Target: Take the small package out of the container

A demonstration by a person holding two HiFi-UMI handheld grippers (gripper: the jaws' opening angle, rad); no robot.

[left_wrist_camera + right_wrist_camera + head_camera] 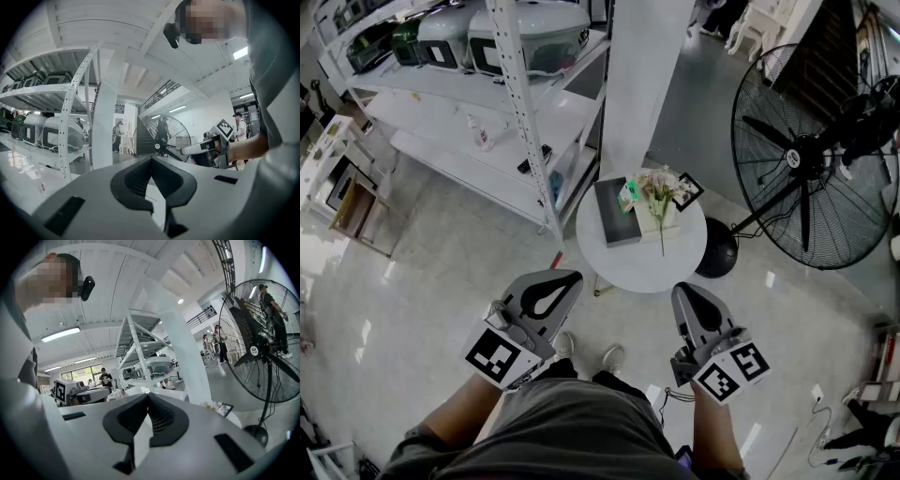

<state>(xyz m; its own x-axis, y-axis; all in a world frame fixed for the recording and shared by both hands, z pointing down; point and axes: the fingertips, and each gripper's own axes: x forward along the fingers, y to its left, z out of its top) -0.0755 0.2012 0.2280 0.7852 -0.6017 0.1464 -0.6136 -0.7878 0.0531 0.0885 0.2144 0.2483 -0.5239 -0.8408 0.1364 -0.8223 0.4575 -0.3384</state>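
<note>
A small round white table (642,262) stands ahead of me on the floor. On it lies a dark grey box-like container (615,217), and a small green package (627,195) shows at its far end; I cannot tell whether it sits inside. Both grippers hang well short of the table, at about waist height. My left gripper (570,277) has its jaw tips together, with nothing between them (151,157). My right gripper (682,289) is shut and empty as well (147,394). Each gripper shows in the other's view, pointing nearly level.
A bunch of pale flowers (660,192) in a white box and a small framed card (687,190) share the table. A big black floor fan (806,159) stands to the right. A white shelf rack (511,103) with appliances and a white pillar (637,75) lie beyond.
</note>
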